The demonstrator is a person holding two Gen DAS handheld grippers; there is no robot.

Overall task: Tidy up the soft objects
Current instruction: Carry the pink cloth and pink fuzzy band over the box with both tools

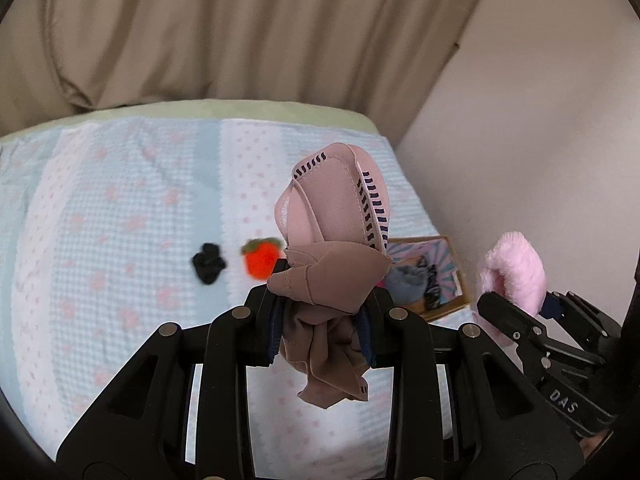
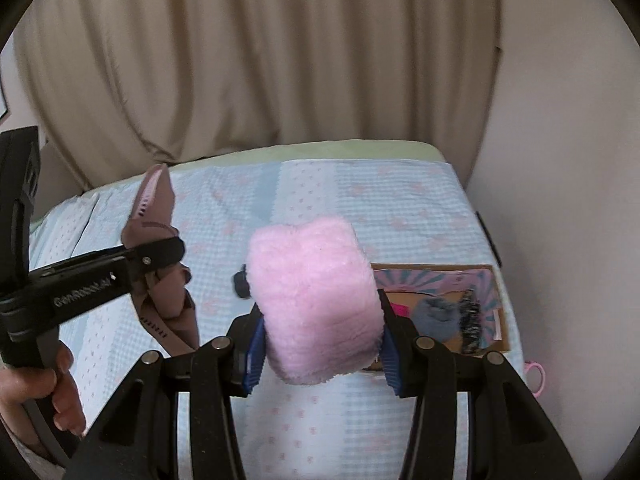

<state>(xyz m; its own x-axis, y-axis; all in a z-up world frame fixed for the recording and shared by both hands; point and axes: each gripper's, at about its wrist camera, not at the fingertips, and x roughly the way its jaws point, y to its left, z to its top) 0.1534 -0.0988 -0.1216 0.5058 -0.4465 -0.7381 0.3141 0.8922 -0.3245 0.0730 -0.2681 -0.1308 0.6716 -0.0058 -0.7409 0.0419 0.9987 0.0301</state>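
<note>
The left hand-held gripper [image 1: 320, 332] is clenched on a mauve garment [image 1: 332, 240], raised above the bed [image 1: 120, 208]; the right hand-held gripper [image 2: 318, 340] grips a pink fluffy item [image 2: 312, 304] — it half-hides the cardboard box [image 2: 486, 280], whose contents are hard to make out.

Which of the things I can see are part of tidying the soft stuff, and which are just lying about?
Job:
- mauve garment, in the left gripper
- pink fluffy item, in the right gripper
- cardboard box, already holding soft things
- red plush strawberry and black scrunchie, loose on the bedspread

Lying about:
- curtain
- pink loop at the bed's edge, too small to identify
</note>
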